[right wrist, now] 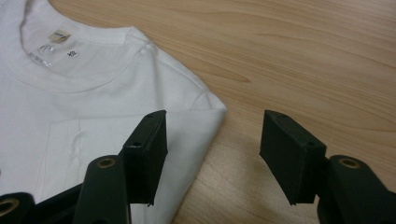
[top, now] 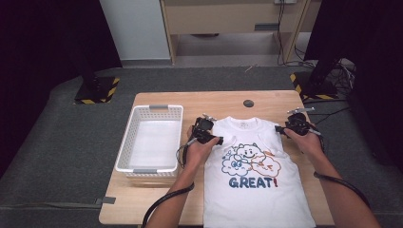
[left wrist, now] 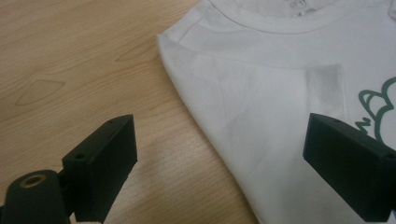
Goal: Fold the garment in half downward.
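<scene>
A white T-shirt (top: 252,190) printed with cartoon clouds and "GREAT!" lies flat on the wooden table (top: 157,199), collar away from me. My left gripper (top: 207,130) hovers at the shirt's left shoulder. In the left gripper view, the left gripper (left wrist: 219,140) is open and straddles the T-shirt (left wrist: 261,93) edge, one jaw over bare wood and the other over cloth. My right gripper (top: 291,124) is at the right shoulder. In the right gripper view, the right gripper (right wrist: 214,140) is open astride the folded corner of the T-shirt (right wrist: 93,107), its pads not touching the cloth.
A white slatted basket (top: 124,142) stands on the table's left part, beside the left hand. A small dark round disc (top: 248,103) sits near the far edge, beyond the collar. Cables trail from both grippers along the forearms toward the near edge.
</scene>
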{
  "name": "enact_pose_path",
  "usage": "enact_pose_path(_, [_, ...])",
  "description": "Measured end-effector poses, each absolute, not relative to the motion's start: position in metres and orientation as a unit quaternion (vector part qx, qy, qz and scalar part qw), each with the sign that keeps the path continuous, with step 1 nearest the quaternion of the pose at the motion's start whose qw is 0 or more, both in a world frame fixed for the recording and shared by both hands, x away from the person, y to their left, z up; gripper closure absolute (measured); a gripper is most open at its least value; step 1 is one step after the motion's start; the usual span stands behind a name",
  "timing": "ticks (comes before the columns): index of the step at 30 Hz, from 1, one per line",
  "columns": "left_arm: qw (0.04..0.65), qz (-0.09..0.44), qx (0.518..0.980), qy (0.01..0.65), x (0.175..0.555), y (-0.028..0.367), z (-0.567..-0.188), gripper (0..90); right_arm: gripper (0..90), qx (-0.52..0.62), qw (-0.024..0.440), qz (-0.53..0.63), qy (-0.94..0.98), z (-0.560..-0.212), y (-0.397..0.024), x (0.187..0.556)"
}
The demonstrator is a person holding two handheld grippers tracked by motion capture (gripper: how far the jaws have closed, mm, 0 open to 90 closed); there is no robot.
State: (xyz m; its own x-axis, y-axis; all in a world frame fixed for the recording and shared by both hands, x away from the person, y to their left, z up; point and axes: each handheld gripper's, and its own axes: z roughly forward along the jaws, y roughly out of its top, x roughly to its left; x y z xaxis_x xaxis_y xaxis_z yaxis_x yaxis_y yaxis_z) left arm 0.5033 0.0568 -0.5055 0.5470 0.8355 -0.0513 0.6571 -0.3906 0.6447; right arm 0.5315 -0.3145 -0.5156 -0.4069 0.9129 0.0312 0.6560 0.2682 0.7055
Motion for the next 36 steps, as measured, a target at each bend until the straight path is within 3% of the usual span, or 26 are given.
enact_pose_path(20, [0.314,0.185,0.818,0.445,0.528,0.044,-0.521,11.8,47.2,0.490,0.186,0.326,0.787,-0.529,-0.304,0.538])
enact_pose_path(36, [0.325,0.172,0.810,0.457,0.544,0.051,-0.533,9.5,53.2,0.486,0.181,0.327,0.790,-0.528,-0.303,0.538])
